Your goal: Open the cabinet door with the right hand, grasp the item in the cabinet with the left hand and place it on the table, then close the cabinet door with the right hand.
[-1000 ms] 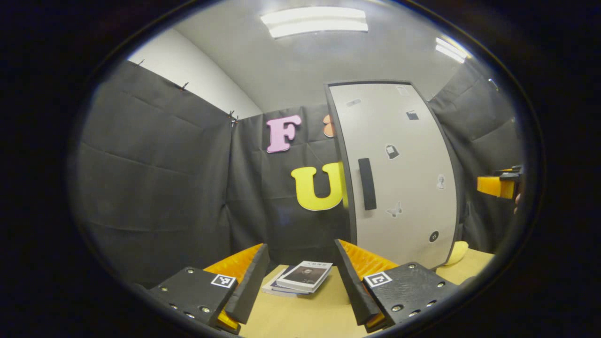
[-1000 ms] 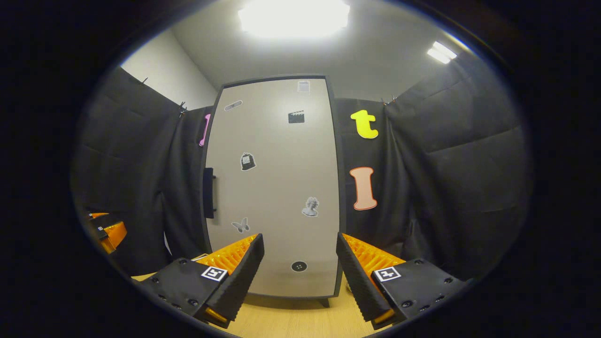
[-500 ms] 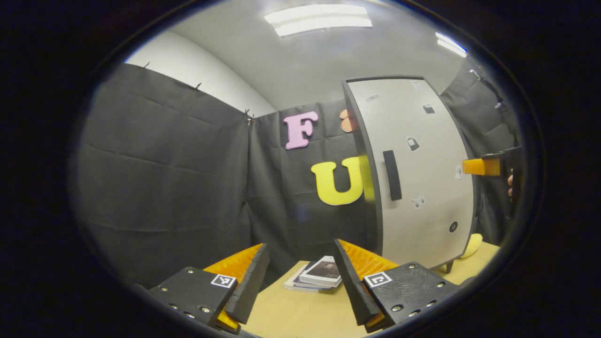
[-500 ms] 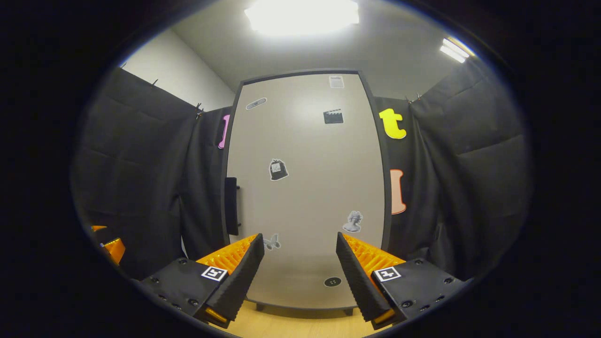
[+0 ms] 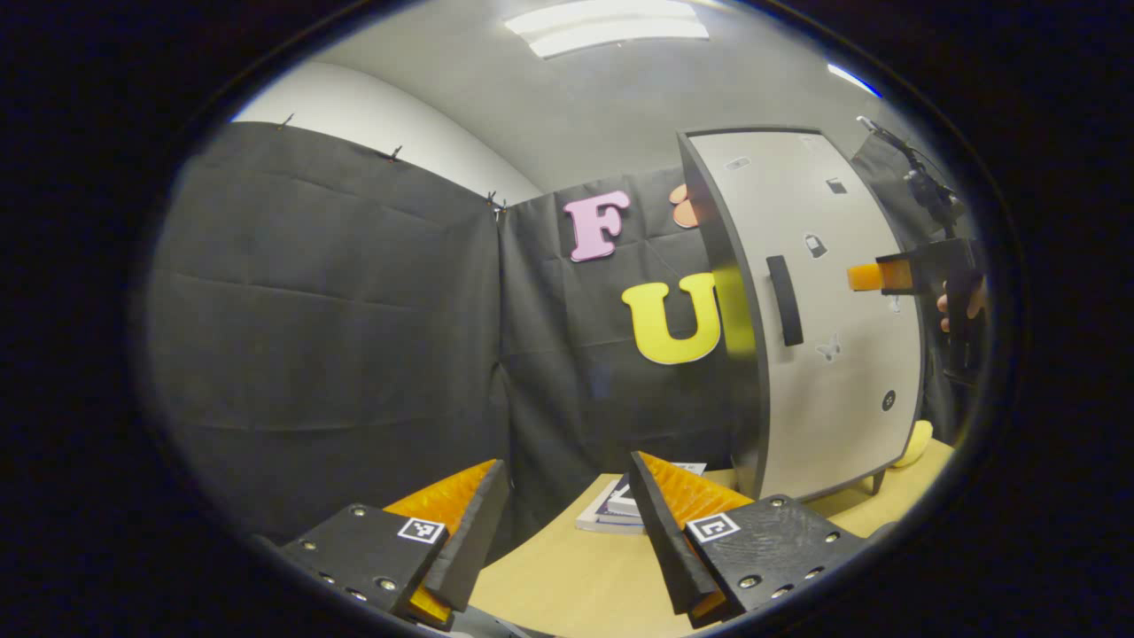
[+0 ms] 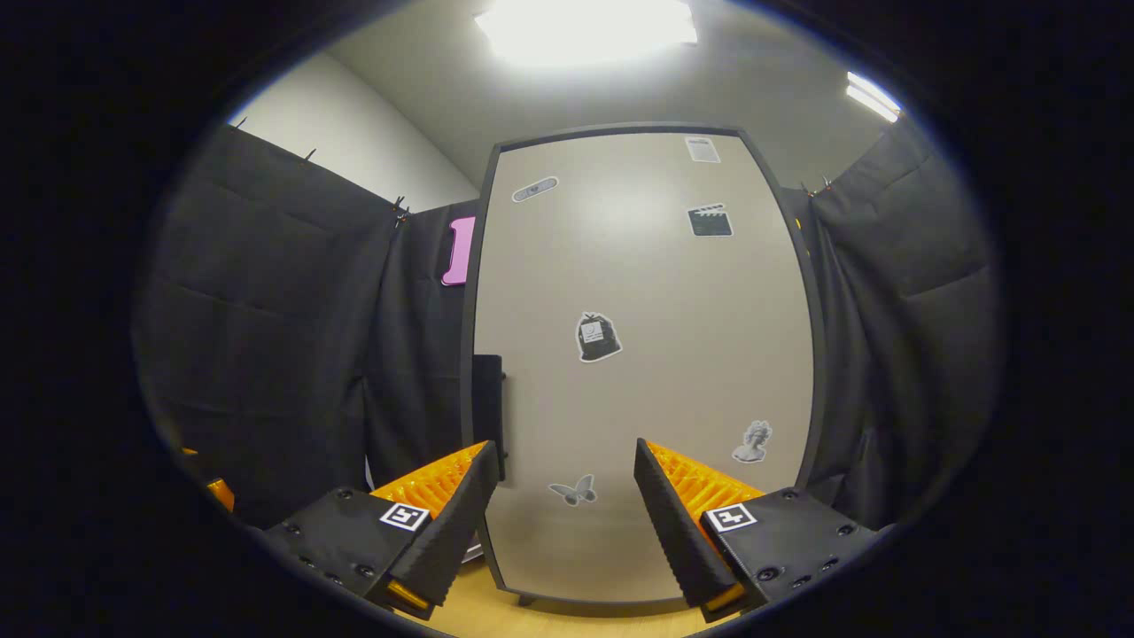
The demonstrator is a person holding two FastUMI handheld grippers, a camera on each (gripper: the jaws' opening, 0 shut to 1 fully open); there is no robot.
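Facing the cabinet door [image 6: 647, 372] square on, the right claw [image 6: 567, 509] hangs with its jaws spread and nothing between them. What the coming move turns on is the handle [image 6: 488, 416]: a dark bar at the door's left edge, its long axis upright, lying at about 10 o'clock from the claw's midpoint and just above the left finger. To take it, I judge, the claw must slide toward 9 o'clock and close across the bar's narrow width, not along its length. The door looks fully shut, so the item inside is hidden and I cannot tell what it is.

In the left gripper view the left claw [image 5: 567, 523] is likewise open and empty, low over the worktop [image 5: 567, 585], with the cabinet off at 2 o'clock; the right claw is plainly the nearer to the handle. That view gives what the other lacks: the cabinet's dark side panel [image 5: 726, 310], the handle's stand-off from the door face, books [image 5: 620, 509] lying at the cabinet's foot (partly behind a finger), and the right claw's tip reaching in from 3 o'clock toward the door front, apart from it
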